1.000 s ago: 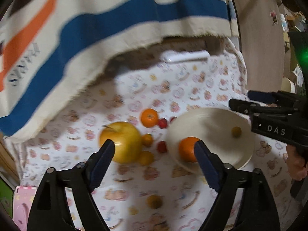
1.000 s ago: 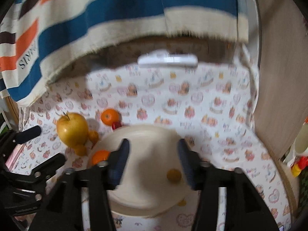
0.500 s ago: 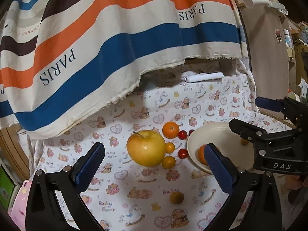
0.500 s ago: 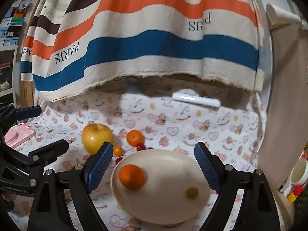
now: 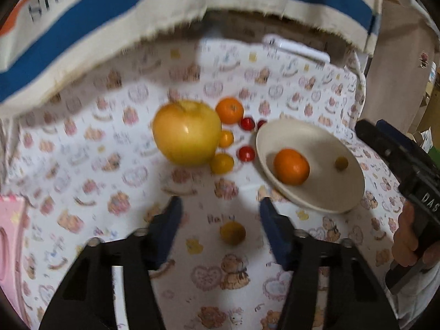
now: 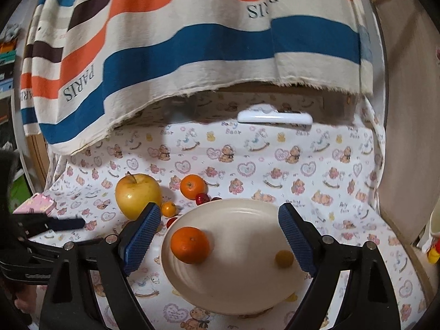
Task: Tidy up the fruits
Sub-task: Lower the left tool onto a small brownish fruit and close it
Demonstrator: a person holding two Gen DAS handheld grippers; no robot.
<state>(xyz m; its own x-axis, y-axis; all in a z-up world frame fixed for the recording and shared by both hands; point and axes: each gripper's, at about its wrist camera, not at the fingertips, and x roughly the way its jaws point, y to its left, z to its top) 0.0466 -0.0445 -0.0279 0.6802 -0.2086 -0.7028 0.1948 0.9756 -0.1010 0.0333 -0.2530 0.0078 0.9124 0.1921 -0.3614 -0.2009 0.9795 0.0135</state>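
Observation:
A cream plate [image 5: 327, 137] [image 6: 236, 299] holds an orange [image 5: 291, 166] [image 6: 190, 244] and a small yellow fruit [image 5: 341, 163] [image 6: 284, 258]. On the cloth to its left lie a big yellow apple [image 5: 187, 132] [image 6: 137, 195], a second orange [image 5: 229, 110] [image 6: 192, 186], two small yellow-orange fruits [image 5: 222, 162] and several red cherry tomatoes [image 5: 246, 153]. My left gripper [image 5: 220, 209] is open and empty, with a small yellow-orange fruit [image 5: 232, 233] lying between its fingers. My right gripper [image 6: 217, 225] is open and empty above the plate.
A striped cloth [image 6: 192, 41] hangs over the back of the table. A white bar [image 6: 275, 117] lies under its edge. A pink object [image 5: 11, 247] sits at the left edge. A wooden panel [image 6: 407, 137] stands on the right.
My left gripper has dropped and moved forward, its fingers now around the lone small fruit. My right gripper has stayed open over the plate.

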